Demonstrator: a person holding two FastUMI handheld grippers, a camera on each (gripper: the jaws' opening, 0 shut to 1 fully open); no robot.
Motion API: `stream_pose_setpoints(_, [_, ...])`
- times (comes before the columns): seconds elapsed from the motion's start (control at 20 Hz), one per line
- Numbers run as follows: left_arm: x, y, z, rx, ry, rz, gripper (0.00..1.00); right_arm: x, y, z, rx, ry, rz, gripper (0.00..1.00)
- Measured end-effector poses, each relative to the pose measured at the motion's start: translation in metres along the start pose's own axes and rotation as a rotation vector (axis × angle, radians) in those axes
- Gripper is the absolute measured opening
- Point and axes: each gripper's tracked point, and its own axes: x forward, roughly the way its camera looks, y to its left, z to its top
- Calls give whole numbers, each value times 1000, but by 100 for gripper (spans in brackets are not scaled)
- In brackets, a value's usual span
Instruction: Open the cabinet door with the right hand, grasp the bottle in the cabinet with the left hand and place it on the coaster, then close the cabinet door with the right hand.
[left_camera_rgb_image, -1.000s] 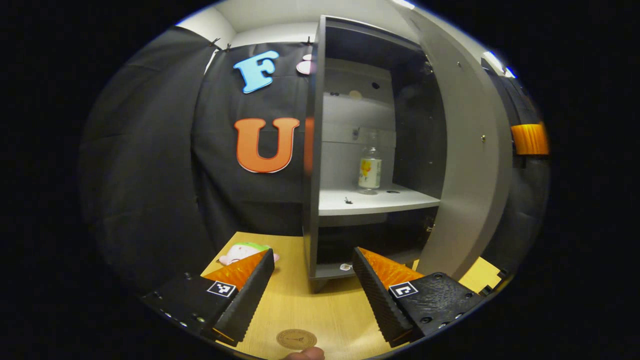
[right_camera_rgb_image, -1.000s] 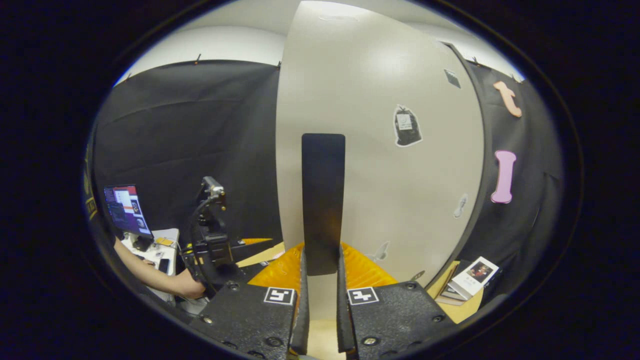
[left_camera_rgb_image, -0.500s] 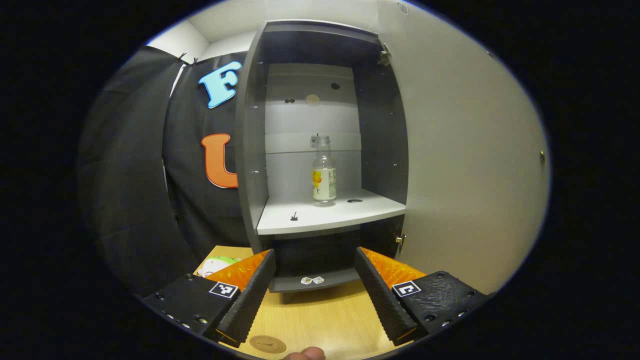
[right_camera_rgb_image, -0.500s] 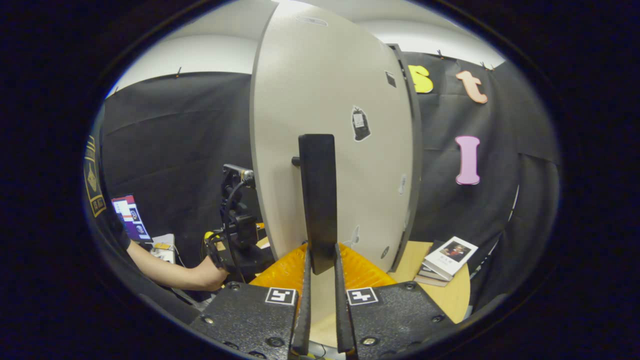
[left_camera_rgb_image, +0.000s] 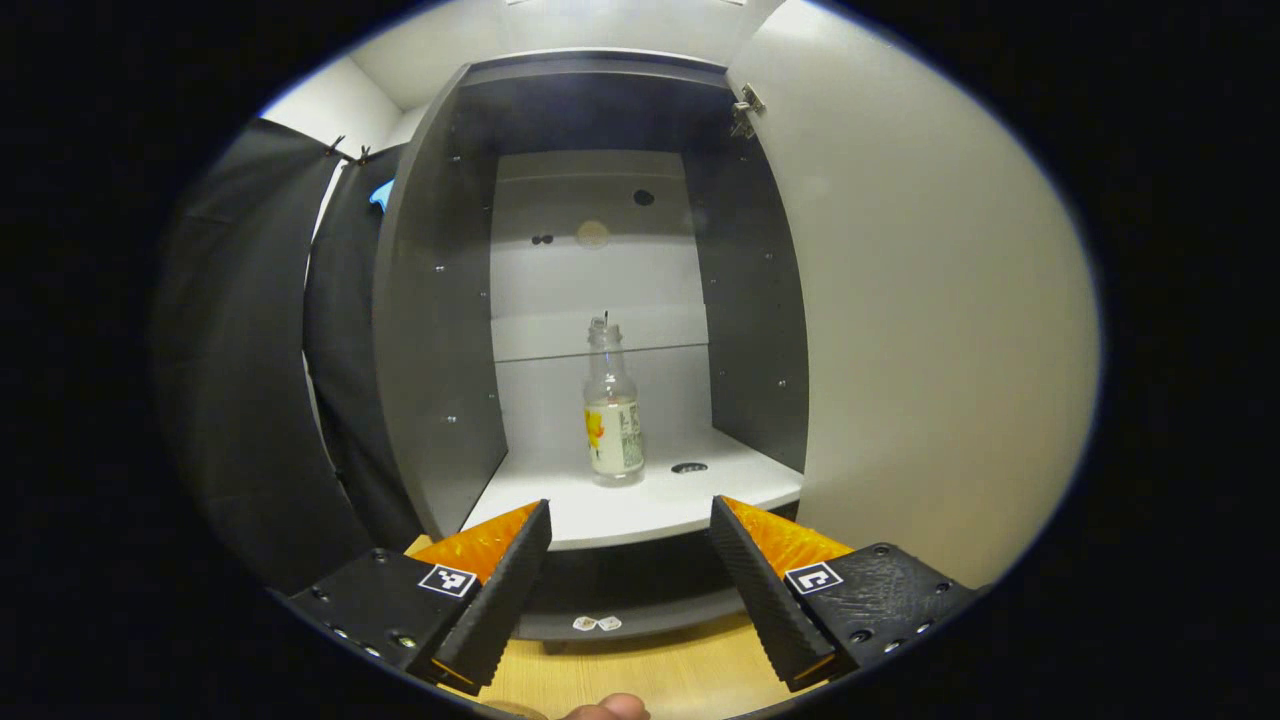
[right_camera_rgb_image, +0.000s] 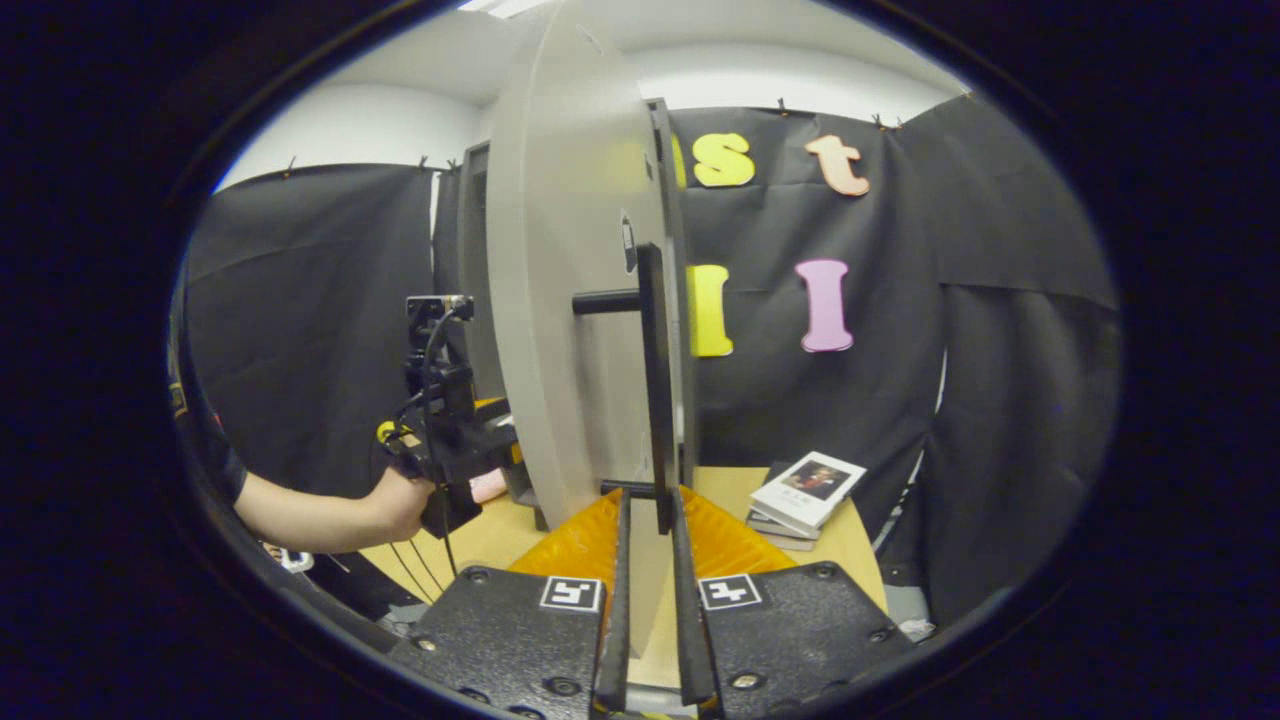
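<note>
Left gripper view: left claw spread wide, facing bottle upright on cabinet shelf. Right claw pinching door handle, door open. Advice: advance straight, center bottle between fingers, close gently at body.

The site was a recording booth staged as a home corner: black cloth wall on all sides, a grey cabinet on a wooden table, stacked books, plain white ceiling above.
</note>
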Motion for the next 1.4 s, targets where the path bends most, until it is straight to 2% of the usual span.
stream_pose_setpoints(0.05, [11,-1,1,5,-3,1,96,-2,4,0,7,-4,-23,27])
stream_pose_setpoints(0.15, [30,-7,2,6,-7,-1,96,7,20,-3,39,-13,-17,43])
stream_pose_setpoints(0.2, [40,-10,6,7,-15,4,96,2,19,-1,47,-25,-21,55])
stream_pose_setpoints(0.25, [49,-13,10,11,-26,9,96,-2,16,2,43,-30,-29,55])
stream_pose_setpoints(0.3, [58,-15,14,12,-35,13,96,0,9,2,34,-31,-44,63])
stream_pose_setpoints(0.4, [78,-22,19,-25,-35,-13,96,0,-5,-1,30,-33,-112,68])
stream_pose_setpoints(0.45, [89,-20,27,-34,-47,0,100,0,-6,-6,41,-21,-128,70])
stream_pose_setpoints(0.5, [99,-14,33,-38,-62,17,96,3,-6,-10,63,-11,-132,82])
stream_pose_setpoints(0.6, [117,-8,41,-70,-82,28,96,9,-11,-12,95,-3,-153,90])
stream_pose_setpoints(0.75, [141,17,47,-86,-91,96,96,15,-18,-18,115,10,-184,91])
stream_pose_setpoints(0.95, [172,26,44,-107,-71,87,96,18,-18,-16,108,5,-192,91])
stream_pose_setpoints(1.1, [194,36,44,-48,-81,117,95,18,-17,-17,118,-3,-203,90])
stream_pose_setpoints(1.4, [217,44,27,-133,-21,154,95,17,-18,-18,173,-23,-206,90])
